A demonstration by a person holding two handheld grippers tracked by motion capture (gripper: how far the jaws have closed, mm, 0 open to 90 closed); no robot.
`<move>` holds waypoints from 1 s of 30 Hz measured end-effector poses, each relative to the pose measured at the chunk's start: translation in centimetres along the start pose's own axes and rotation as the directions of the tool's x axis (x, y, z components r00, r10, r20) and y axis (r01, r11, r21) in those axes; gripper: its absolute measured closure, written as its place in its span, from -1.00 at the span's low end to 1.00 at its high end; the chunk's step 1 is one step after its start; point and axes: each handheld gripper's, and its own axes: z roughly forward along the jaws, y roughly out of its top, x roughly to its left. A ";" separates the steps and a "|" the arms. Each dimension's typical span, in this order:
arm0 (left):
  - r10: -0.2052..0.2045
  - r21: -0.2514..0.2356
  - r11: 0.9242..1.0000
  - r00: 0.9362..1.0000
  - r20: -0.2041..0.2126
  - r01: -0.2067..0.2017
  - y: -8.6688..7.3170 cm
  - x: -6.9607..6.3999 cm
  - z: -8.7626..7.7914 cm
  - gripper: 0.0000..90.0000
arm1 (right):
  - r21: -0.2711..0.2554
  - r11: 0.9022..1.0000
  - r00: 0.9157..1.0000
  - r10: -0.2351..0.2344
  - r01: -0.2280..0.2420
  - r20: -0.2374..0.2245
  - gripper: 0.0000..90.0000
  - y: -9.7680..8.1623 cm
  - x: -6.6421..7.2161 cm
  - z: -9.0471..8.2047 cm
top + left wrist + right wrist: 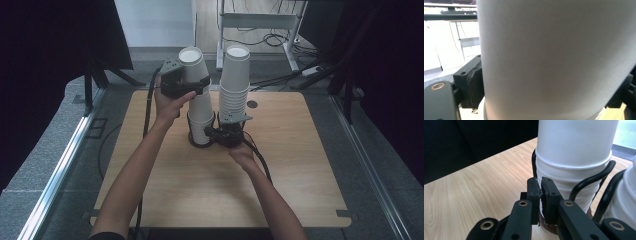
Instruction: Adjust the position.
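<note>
Top cup tilted, half lifted off the left stack in a black wire holder at mid-table. Left gripper clamps the cup's wall, jaws partway closed against both sides; cup right against its camera. Right gripper low at the holder, jaws pinched together on the wire beside the lower cups. A second, taller stack stands just beside. Wooden table otherwise bare.

Step, as I read it: separating one cup. Next move likely needs a straight upward pull while the holder is steadied.
</note>
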 end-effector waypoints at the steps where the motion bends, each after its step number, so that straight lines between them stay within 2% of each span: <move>1: 0.003 -0.004 1.000 1.000 -0.002 -0.003 0.2 0.0 -0.2 -0.72 | 0.001 1.000 1.000 -0.003 0.003 0.000 0.88 -0.1 0.0 -0.1; 5: 0.014 -0.019 1.000 1.000 -0.001 -0.014 0.8 -0.2 -1.2 -0.72 | -0.003 1.000 1.000 -0.012 0.012 0.001 0.87 -0.2 0.1 -0.4; 10: 0.046 -0.001 0.999 0.999 0.002 -0.046 0.8 -0.4 -2.2 -0.72 | -0.002 1.000 1.000 -0.025 0.025 0.001 0.81 -0.7 0.4 -0.8; 11: 0.041 -0.003 0.999 0.999 0.006 -0.041 0.7 -0.5 -2.4 -0.72 | -0.003 1.000 1.000 -0.027 0.027 0.003 0.80 -0.8 0.5 -0.9; 14: 0.043 -0.006 0.999 0.999 0.013 -0.043 0.1 -0.8 -3.0 -0.72 | -0.012 1.000 1.000 -0.025 0.025 0.004 0.73 -1.2 0.6 -1.5; 20: 0.079 0.018 0.997 0.996 0.029 -0.079 -1.4 -1.4 -3.9 -0.72 | -0.047 0.999 1.000 -0.022 0.022 0.016 0.62 -2.2 0.8 -3.1; 25: 0.104 0.035 0.994 0.994 0.045 -0.106 -2.5 -2.0 -4.5 -0.72 | -0.054 0.998 0.999 -0.019 0.021 0.032 0.52 -3.0 0.9 -4.1; 30: 0.108 0.035 0.993 0.992 0.066 -0.111 -3.7 -2.8 -5.4 -0.72 | -0.061 0.998 0.999 -0.011 0.013 0.041 0.27 -4.0 0.9 -5.2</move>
